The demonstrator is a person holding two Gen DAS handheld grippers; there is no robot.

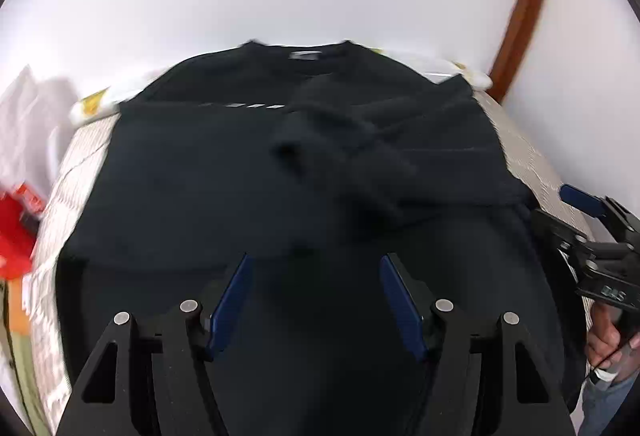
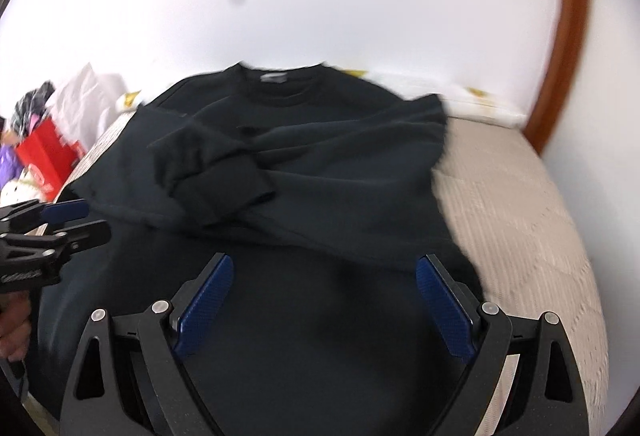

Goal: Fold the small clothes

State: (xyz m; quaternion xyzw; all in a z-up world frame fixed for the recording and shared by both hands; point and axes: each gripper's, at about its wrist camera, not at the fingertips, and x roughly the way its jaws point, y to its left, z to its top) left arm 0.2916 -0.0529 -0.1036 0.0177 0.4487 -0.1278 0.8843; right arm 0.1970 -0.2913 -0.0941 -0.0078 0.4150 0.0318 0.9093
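A black long-sleeved sweatshirt (image 1: pixel 240 175) lies flat on a bed, collar at the far end, both sleeves folded in across the chest. It also shows in the right wrist view (image 2: pixel 340 175). My left gripper (image 1: pixel 316 264) is open and empty above the sweatshirt's near hem, on the left side. My right gripper (image 2: pixel 324 268) is open and empty above the near hem, on the right side. The right gripper also shows at the right edge of the left wrist view (image 1: pixel 576 211), and the left gripper at the left edge of the right wrist view (image 2: pixel 76 220).
The bed has a beige quilted cover (image 2: pixel 520 215) and a white pillow with yellow print (image 2: pixel 472 95) by the white wall. A brown wooden headboard rail (image 2: pixel 568 47) curves at the right. A red bag (image 2: pixel 44 151) and white clothes (image 2: pixel 84 91) sit beside the bed at the left.
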